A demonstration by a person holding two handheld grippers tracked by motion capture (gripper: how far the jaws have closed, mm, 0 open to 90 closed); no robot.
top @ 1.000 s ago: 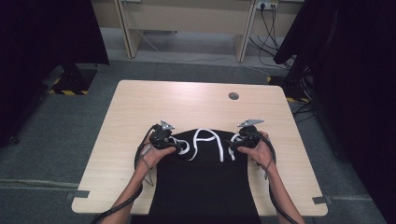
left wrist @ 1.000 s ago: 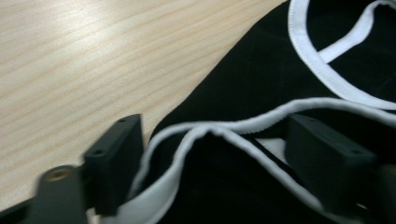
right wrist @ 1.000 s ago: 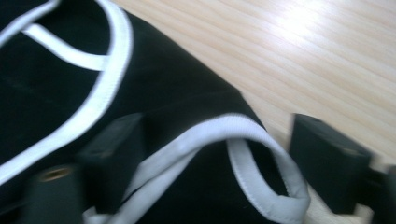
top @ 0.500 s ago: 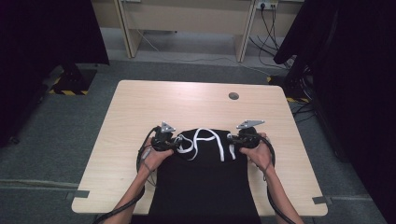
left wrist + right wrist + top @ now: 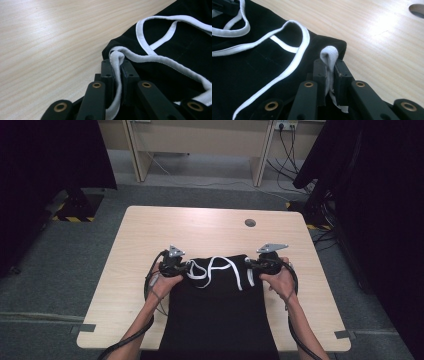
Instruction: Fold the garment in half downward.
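Note:
A black garment (image 5: 215, 315) lies on the wooden table (image 5: 200, 230), with a looping white cord (image 5: 216, 270) across its far edge. My left gripper (image 5: 186, 268) sits at the garment's far left corner. In the left gripper view its jaws (image 5: 116, 65) have just been closing and now pinch a white ribbed band (image 5: 117, 56) at the corner of the black cloth (image 5: 175, 37). My right gripper (image 5: 248, 265) is at the far right corner. Its jaws (image 5: 329, 67) are shut on a fold of the same white band (image 5: 329, 53), beside the black cloth (image 5: 249, 72).
A round cable hole (image 5: 250, 223) sits in the table's far right part and also appears in the right gripper view as a cable hole (image 5: 417, 9). Bare wood surrounds the garment on the left, right and far side. Dark curtains and cables stand beyond the table.
Both grippers have closed onto the garment's far corners. The hands have hardly shifted and the garment lies where it was.

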